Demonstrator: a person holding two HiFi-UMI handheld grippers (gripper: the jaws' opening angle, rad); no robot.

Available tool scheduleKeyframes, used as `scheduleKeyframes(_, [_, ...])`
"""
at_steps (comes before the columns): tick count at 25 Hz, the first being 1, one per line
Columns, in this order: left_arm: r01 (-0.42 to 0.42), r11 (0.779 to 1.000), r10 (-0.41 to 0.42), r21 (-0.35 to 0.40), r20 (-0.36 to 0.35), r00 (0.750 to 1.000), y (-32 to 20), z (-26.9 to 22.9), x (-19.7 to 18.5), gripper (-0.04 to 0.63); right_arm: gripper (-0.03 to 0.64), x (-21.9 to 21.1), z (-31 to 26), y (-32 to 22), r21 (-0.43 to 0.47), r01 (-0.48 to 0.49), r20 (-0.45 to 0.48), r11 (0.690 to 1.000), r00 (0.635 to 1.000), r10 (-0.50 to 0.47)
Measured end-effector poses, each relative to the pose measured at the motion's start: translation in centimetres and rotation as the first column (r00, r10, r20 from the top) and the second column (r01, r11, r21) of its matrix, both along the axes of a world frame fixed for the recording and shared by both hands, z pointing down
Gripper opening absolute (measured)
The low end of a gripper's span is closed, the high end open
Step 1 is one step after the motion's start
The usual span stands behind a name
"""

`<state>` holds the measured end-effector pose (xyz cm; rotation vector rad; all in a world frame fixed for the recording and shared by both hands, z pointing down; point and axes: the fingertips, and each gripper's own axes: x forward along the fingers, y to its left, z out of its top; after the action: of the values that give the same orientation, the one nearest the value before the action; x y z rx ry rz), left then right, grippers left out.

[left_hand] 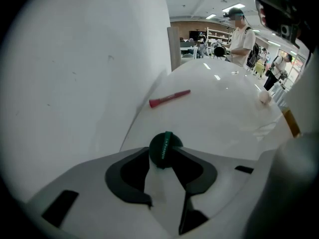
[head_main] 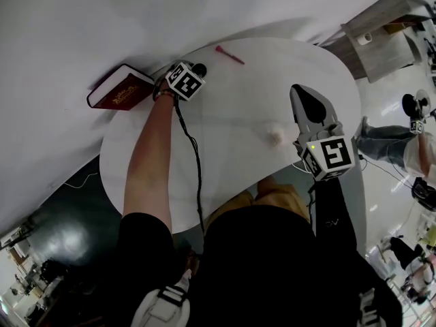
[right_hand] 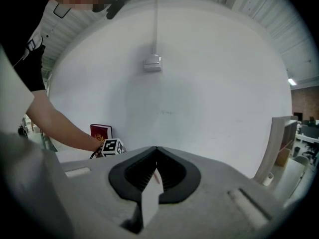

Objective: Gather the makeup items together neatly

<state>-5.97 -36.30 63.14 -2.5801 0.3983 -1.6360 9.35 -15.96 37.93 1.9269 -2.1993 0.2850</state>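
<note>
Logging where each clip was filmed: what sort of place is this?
Likely an open lab or workshop hall: a white round table by a plain wall, shelving behind, another person standing nearby.

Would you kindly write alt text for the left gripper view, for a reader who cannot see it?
The left hand-held gripper sits low over a white table, jaws apart, with a dark green round item at their tips. Beyond lie a slim red stick and a small pale puff; a person stands behind the table.

Open lab hall, storage shelves (left_hand: 215,34), ceiling strip lights (left_hand: 233,7)
</note>
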Motion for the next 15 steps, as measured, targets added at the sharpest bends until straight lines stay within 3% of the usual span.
scheduleKeyframes(2, [-0.047, 0.999, 0.047, -0.023, 0.021, 0.999, 0.8, 0.4, 0.4, 0.047, 0.005, 0.5, 0.3, 0.0, -0.009, 0.0, 0.002, 1.0, 1.0, 0.0])
scheduleKeyframes(3, [-0.068, 0.997, 0.069, -0.025, 0.033, 0.997, 1.1, 0.5, 0.6, 0.025, 0.005, 0.6, 0.4, 0.0, -0.009, 0.0, 0.004, 1.0, 1.0, 0.0])
scheduleKeyframes(8, [-0.057, 0.998, 0.057, 0.001, 0.03, 0.998, 1.3, -0.4, 0.5, 0.008, 0.005, -0.3, 0.0, -0.7, 0.001, 0.011, 0.013, 1.0, 1.0, -0.011])
scheduleKeyframes(12, [0.057, 0.995, -0.049, 0.084, -0.09, 0.995, 1.8, -4.7, 0.5, 0.008, 0.005, -1.1, -0.8, -1.1, 0.032, 0.04, 0.016, 0.999, 0.999, -0.04])
scheduleKeyframes(15, [0.169, 0.97, -0.134, 0.172, -0.199, 0.971, 3.0, -9.4, 0.0, 0.008, 0.005, -2.0, -1.6, -2.0, 0.069, 0.071, 0.037, 0.995, 0.997, -0.074])
